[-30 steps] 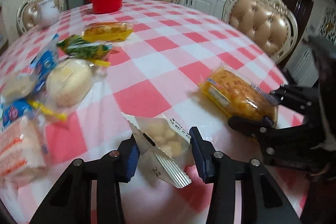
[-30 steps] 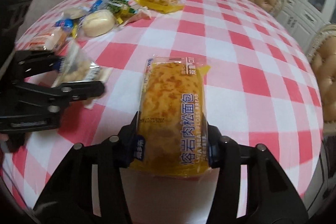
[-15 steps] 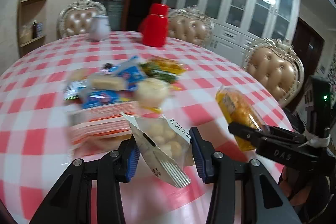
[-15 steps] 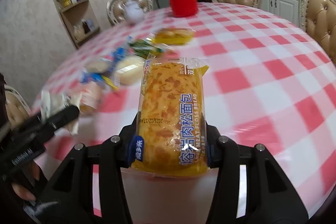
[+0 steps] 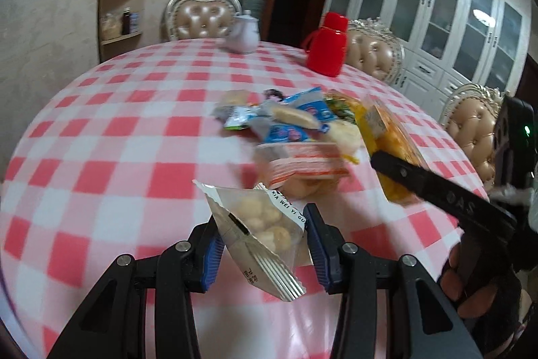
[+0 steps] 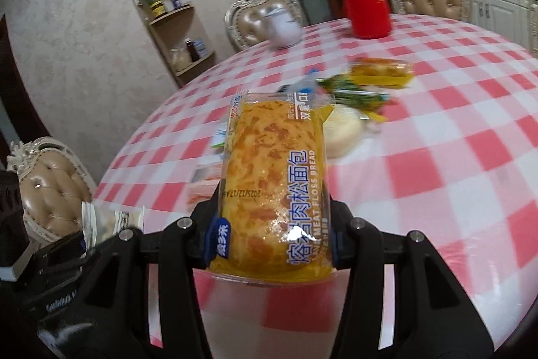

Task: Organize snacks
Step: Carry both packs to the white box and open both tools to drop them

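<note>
Plastic wrappers catch the light everywhere on the round surface (image 5: 111,137), which is covered in a smooth red-and-white checked cloth. The left gripper (image 5: 262,244) is clamped narrowly on a small clear packet (image 5: 259,231) with a crimped silver edge; pale round pieces fill it, and it sits tilted between the blue pads, lifted above the cloth. The right gripper (image 6: 272,231) is closed on a long meat floss bread (image 6: 274,184), a golden, flecked loaf sealed in a glossy transparent pack with blue lettering, its far end pointing away from the camera over the surface. In the left wrist view that same bread (image 5: 386,140) hangs just beside a loose snack pile (image 5: 296,130): blue and white sachets, a round pale bun, a flat orange-striped pack, a green wrapper, all blurred. Farther back stand a red lidded jug (image 5: 328,46) and a white teapot (image 5: 243,34), well apart from the pile. Padded beige chairs with carved silvery frames (image 5: 203,15) ring the surface.
</note>
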A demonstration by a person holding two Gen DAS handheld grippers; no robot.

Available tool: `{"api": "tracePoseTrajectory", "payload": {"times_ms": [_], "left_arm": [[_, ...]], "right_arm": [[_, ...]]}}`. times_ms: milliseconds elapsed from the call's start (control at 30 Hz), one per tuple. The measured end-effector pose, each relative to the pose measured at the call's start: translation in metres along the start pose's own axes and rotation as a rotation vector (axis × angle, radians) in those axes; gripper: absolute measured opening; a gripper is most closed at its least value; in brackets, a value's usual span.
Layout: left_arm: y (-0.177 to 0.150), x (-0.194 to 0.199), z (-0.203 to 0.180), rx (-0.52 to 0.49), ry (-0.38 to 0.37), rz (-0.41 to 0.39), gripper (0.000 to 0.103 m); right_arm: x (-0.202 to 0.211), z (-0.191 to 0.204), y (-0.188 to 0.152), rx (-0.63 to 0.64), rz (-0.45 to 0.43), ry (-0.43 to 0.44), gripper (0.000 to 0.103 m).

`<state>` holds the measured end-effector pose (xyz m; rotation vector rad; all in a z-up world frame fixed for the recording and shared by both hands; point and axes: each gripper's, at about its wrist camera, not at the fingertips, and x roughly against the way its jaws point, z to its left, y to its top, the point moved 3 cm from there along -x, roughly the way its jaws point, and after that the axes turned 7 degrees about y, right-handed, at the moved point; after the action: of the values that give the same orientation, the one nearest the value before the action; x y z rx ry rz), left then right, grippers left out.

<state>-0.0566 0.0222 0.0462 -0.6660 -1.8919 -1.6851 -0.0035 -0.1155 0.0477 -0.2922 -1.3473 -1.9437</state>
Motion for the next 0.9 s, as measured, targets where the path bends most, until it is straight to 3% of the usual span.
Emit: {"api": "tracePoseTrajectory", "payload": {"times_ms": [333, 900], "left_arm": [[-0.021, 0.041, 0.046, 0.015, 0.107, -0.009, 0.046], [-0.088, 0.115, 0.157, 0.119, 0.264, -0.011, 0.047]], "right_arm": [[-0.031, 0.060, -0.014, 0.092, 0.070, 0.099, 0.052], [-0.049, 0.210, -0.104, 0.375, 0.225, 0.305, 0.052]]}}
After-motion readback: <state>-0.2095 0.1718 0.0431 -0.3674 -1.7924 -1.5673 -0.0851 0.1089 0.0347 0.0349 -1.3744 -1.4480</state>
